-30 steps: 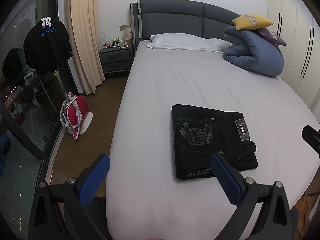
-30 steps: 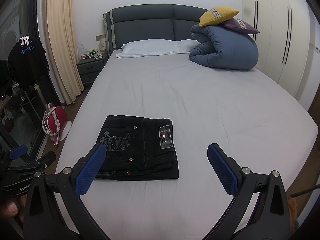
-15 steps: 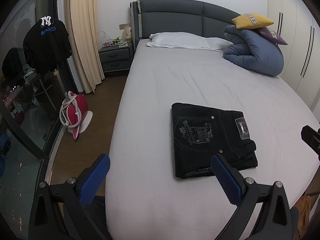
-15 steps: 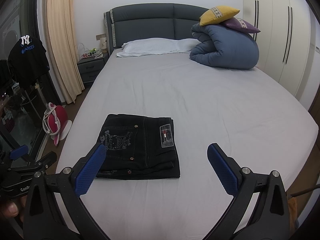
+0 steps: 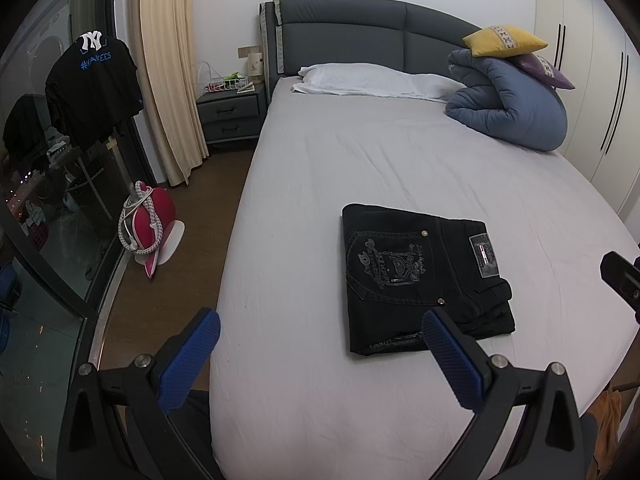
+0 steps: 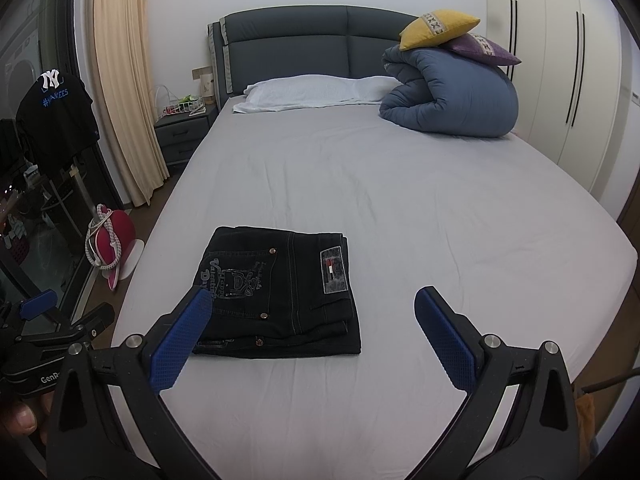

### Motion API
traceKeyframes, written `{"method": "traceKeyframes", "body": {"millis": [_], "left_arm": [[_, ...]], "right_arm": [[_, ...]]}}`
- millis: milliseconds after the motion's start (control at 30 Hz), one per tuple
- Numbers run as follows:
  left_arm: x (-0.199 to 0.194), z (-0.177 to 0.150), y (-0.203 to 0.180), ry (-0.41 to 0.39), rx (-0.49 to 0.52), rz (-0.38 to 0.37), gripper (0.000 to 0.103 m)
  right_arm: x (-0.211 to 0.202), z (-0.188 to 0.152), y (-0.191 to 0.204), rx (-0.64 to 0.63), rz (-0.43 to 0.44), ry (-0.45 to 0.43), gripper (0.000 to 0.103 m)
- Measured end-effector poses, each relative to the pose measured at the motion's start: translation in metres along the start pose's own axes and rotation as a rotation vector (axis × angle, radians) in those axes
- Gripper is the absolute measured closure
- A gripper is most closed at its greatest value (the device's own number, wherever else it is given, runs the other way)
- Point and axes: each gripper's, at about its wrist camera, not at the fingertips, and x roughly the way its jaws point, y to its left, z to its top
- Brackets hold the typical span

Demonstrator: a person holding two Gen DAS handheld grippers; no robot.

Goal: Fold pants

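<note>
Black jeans (image 5: 420, 280) lie folded into a compact rectangle near the front of the bed (image 5: 360, 168), back pocket embroidery and label patch facing up. They also show in the right wrist view (image 6: 280, 296). My left gripper (image 5: 320, 352) is open and empty, held above the bed's front left edge, short of the jeans. My right gripper (image 6: 312, 332) is open and empty, held above the front of the bed just behind the jeans. The left gripper's body (image 6: 52, 320) shows at the left edge of the right wrist view.
A white pillow (image 6: 316, 92), a rolled blue duvet (image 6: 452, 96) and a yellow cushion (image 6: 438, 28) lie at the headboard end. A nightstand (image 5: 230, 114) and curtain (image 5: 168, 72) stand left of the bed. A red iron (image 5: 148, 228) sits on the floor. Wardrobe doors (image 6: 560, 80) line the right.
Both grippers have drifted back and up very slightly; the jeans sit a touch lower in the views. Nothing was grasped or released.
</note>
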Motion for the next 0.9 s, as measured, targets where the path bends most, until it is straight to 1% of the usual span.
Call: {"method": "traceKeyframes", "body": {"millis": [267, 567, 667, 900], "left_arm": [[0.001, -0.0005, 0.0003, 0.002, 0.0, -0.003, 0.0], [0.0048, -0.0081, 0.0024, 0.03, -0.004, -0.011, 0.0], [0.007, -0.0042, 0.0045, 0.036, -0.005, -0.012, 0.0], [0.0059, -0.0028, 0.0053, 0.026, 0.007, -0.019, 0.0]], "right_arm": [[-0.0004, -0.0005, 0.0006, -0.001, 0.001, 0.001, 0.0], [-0.0006, -0.0046, 0.0011, 0.001, 0.005, 0.007, 0.0], [-0.0006, -0.0061, 0.0007, -0.003, 0.006, 0.009, 0.0], [-0.0002, -0.0062, -0.0013, -0.004, 0.01, 0.013, 0.0]]}}
